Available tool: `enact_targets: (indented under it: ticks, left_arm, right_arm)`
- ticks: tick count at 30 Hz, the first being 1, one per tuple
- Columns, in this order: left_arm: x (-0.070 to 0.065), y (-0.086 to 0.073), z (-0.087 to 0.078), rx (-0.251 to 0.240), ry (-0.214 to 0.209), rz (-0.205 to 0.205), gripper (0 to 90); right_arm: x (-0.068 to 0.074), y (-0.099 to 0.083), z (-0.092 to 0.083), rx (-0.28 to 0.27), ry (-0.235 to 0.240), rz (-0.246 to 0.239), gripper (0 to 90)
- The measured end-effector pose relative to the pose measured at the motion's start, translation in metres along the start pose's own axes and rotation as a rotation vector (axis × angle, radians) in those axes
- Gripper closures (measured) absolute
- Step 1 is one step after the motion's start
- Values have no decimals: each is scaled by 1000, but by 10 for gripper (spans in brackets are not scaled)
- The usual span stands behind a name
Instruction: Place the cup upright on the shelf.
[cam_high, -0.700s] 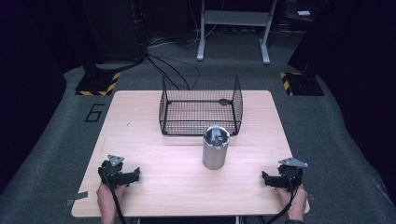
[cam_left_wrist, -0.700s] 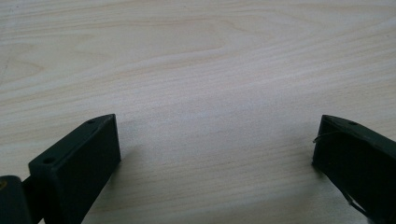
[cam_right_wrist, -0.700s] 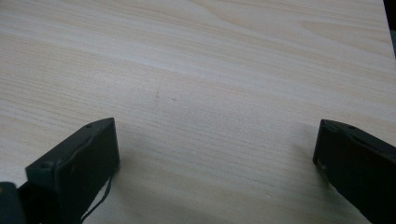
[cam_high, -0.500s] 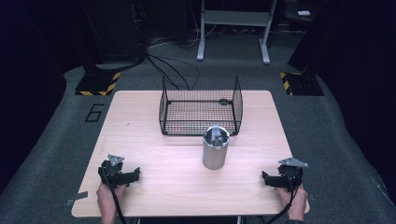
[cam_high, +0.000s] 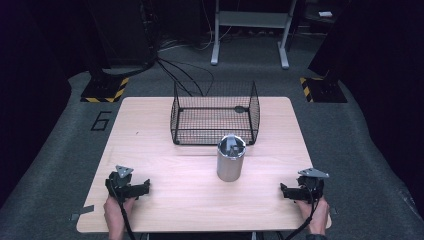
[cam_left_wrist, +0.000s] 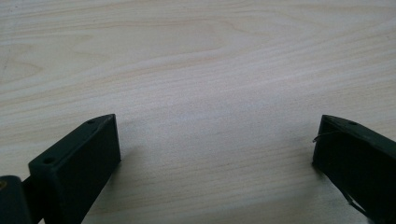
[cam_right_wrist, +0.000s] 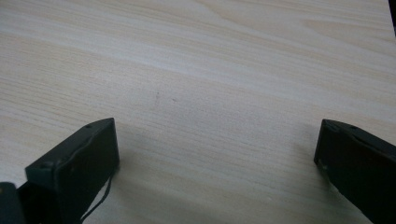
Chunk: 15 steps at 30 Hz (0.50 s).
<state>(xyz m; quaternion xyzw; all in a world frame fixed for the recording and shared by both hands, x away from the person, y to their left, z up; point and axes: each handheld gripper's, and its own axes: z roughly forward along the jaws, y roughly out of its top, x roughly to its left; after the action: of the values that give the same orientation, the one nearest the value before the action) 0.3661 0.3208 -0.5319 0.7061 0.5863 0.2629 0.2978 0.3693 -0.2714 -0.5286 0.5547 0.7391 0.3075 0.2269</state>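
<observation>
A silver metal can stands upright in the middle of the wooden table, just in front of a black wire basket. Something small and dark lies in the basket's back right corner. My left gripper rests on the table near the front left, held by a hand, open with bare wood between its jaws. Near the front right rests my right gripper, also open over bare wood. Both grippers point inward toward the can and are well apart from it.
The table's front edge runs just behind the hands. On the grey floor beyond the table stand a metal frame and two yellow-and-black striped bases, with cables trailing. A "6" is marked on the floor.
</observation>
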Motion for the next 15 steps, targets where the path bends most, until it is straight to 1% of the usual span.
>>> enact_targets:
  ticks: [4, 5, 6, 7, 9, 12, 15]
  left_arm:
    - [0, 0, 0, 3, -2, -3, 6]
    - [0, 0, 0, 3, -2, -3, 6]
    - [0, 0, 0, 4, -3, -4, 6]
    - [0, 0, 0, 3, -2, -3, 6]
    - [0, 0, 0, 2, -2, -3, 6]
    - [0, 0, 0, 2, -2, -2, 7]
    - [0, 0, 0, 2, -2, -1, 6]
  right_arm:
    - [0, 0, -2, -4, -2, 14, 0]
    - [0, 0, -3, -8, 11, 26, 0]
    - [-1, 0, -4, -14, 29, 26, 0]
    - [-1, 0, -5, -15, 32, 32, 0]
    - [3, 1, -8, -16, 47, 35, 0]
    - [10, 3, -12, -29, 60, 19, 1]
    - [19, 8, -16, -30, 78, 7, 2]
